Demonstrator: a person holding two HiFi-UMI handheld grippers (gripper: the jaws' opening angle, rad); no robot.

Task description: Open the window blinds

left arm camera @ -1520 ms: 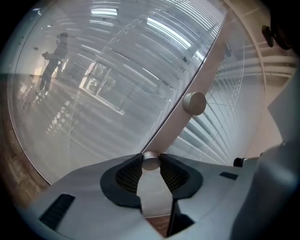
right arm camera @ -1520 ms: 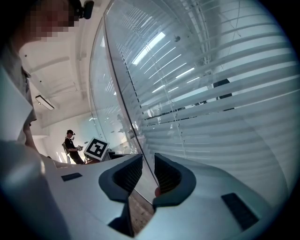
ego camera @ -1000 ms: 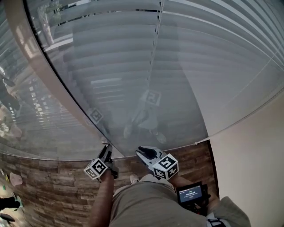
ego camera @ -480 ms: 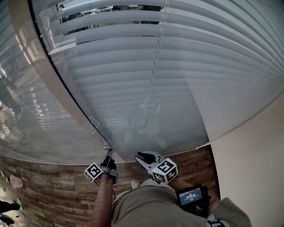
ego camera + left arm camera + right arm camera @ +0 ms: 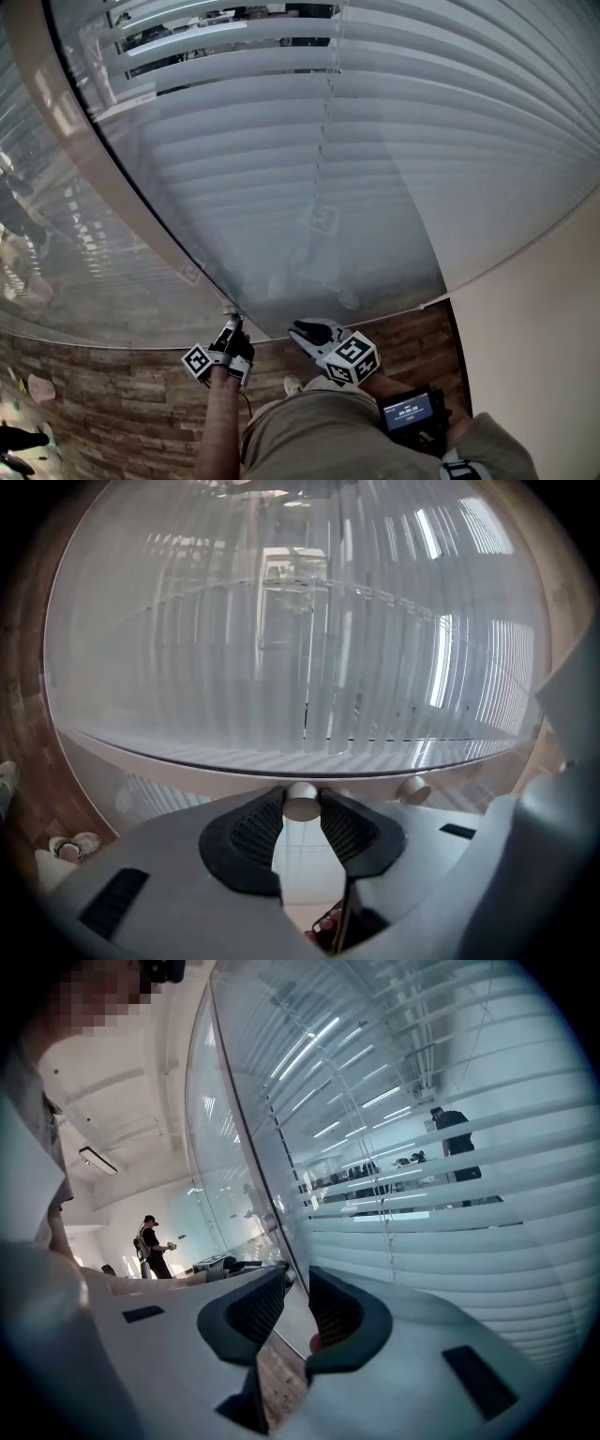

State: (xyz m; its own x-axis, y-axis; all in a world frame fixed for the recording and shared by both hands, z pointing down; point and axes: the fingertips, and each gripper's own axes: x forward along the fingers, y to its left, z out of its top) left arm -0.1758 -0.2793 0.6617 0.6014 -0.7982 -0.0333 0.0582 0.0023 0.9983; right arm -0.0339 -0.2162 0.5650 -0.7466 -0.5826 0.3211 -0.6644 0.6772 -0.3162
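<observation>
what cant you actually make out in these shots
- Head view: the knob at the left tool is too small to show the grip; only the left gripper view shows it clamped.
- Head view: the top of the blinds is cut off by the picture's upper edge.
- Head view: print on the small screen is too small to read.
- Right gripper view: the person beyond the glass is partly hidden by slats.

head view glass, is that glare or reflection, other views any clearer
Head view: reflection, not glare, a mirrored marker cube in the glass, slats bowed by the lens. Left gripper view: milky haze, knob in the claw sharp. Right gripper view: clearest, slats crisp.
</observation>
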